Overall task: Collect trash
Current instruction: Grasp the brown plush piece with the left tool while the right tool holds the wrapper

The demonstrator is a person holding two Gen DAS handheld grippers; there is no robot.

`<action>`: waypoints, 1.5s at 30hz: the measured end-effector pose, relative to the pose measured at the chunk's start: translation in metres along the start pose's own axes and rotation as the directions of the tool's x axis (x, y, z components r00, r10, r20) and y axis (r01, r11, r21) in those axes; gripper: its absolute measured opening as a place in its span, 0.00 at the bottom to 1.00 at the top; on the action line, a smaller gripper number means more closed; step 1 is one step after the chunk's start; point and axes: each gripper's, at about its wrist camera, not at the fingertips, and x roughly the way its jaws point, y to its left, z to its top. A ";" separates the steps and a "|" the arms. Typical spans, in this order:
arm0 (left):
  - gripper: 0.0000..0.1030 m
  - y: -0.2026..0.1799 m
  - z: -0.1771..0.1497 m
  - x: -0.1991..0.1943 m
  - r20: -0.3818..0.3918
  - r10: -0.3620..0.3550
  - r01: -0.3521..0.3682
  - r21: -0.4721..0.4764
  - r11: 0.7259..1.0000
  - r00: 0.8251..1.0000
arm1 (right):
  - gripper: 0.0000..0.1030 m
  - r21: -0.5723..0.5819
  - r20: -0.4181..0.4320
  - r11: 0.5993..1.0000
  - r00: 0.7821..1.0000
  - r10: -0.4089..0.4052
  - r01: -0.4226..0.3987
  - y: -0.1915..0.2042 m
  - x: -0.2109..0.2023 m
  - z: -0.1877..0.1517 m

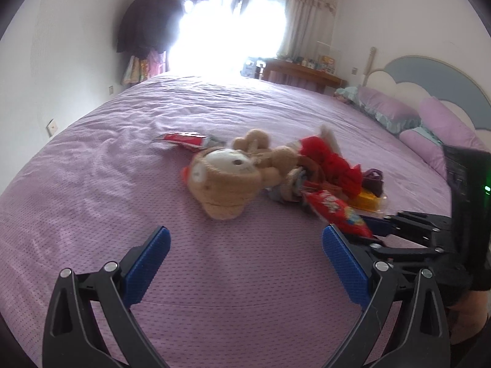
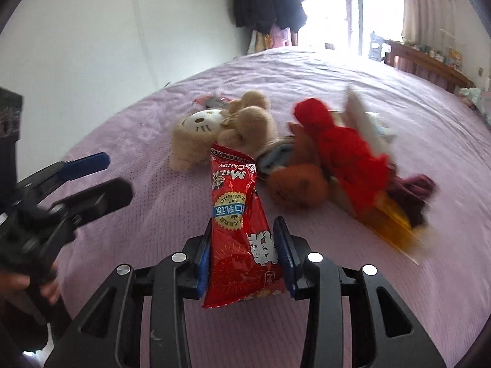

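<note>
A red milk-candy bag [image 2: 236,214] stands upright between the blue pads of my right gripper [image 2: 244,220], which is shut on its lower half. In the left wrist view the same bag [image 1: 337,211] pokes out of my right gripper [image 1: 379,225] at the right. My left gripper [image 1: 247,234] hovers open above the purple bedspread [image 1: 153,190], nothing between its fingers; it also shows as the left gripper [image 2: 112,176] at the left edge, held by a hand. Another red wrapper [image 1: 184,139] lies behind the beige plush. A yellow wrapper [image 2: 392,230] lies under the red doll.
A beige plush with a white face [image 1: 227,178] and a brown doll in red [image 2: 343,150] lie mid-bed beside the trash. Purple pillows [image 1: 386,107] and the headboard are at the right, a wooden desk [image 1: 300,70] beyond, white walls to the left.
</note>
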 end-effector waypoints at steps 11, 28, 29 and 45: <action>0.96 -0.063 0.016 0.030 -0.025 -0.091 0.093 0.100 0.991 0.996 | 0.36 0.166 0.089 0.985 0.995 -0.054 0.039 -0.065 -0.066 -0.027; 0.51 -0.115 0.028 0.099 -0.081 -0.031 0.054 0.305 0.951 0.996 | 0.37 0.203 0.137 0.979 0.990 -0.036 0.008 -0.092 -0.086 -0.041; 0.47 -0.111 0.029 0.103 -0.094 -0.033 0.059 0.287 0.956 0.995 | 0.37 0.202 0.138 0.979 0.990 -0.034 0.005 -0.092 -0.087 -0.041; 0.15 -0.090 0.030 0.090 -0.086 -0.119 0.134 0.205 0.970 0.989 | 0.37 0.224 0.147 0.975 0.989 -0.016 -0.018 -0.098 -0.093 -0.045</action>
